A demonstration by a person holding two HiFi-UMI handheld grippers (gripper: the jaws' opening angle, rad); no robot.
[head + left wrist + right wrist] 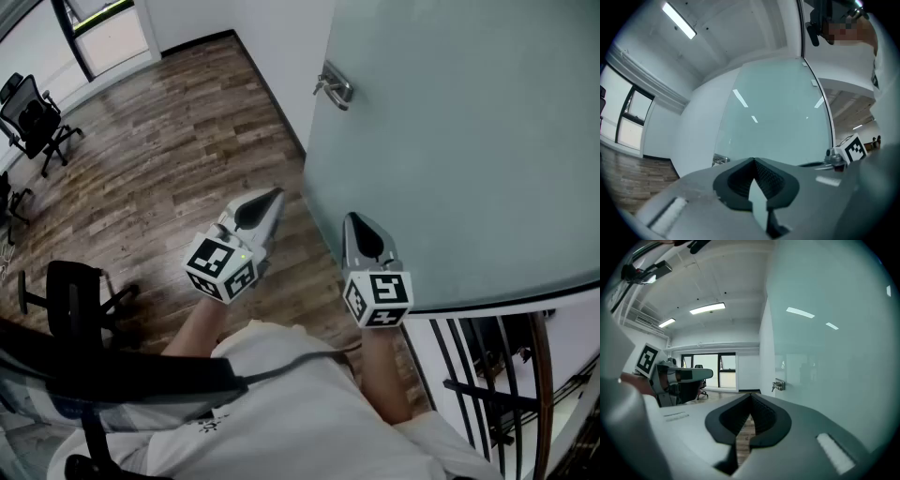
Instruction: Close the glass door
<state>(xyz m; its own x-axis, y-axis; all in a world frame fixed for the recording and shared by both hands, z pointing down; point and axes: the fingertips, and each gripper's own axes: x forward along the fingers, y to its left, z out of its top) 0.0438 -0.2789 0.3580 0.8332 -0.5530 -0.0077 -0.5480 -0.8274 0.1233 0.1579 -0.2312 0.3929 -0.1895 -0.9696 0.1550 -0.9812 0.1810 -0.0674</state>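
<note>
Door point(450, 141) on your right, handle point(335, 89) edge near the wall point(281, 37); latching unconfirmed. Left hand-held gripper point(272, 197) and right hand-held gripper point(352, 219): jaws together, empty. Final push probably remains.

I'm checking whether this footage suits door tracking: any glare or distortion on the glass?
Head view: the glass door looks evenly lit and matte, no glare. Left gripper view: ceiling-light streaks reflect on it, and its edge bows from fisheye. Right gripper view: two bright streaks on the glass, dark corners.
</note>
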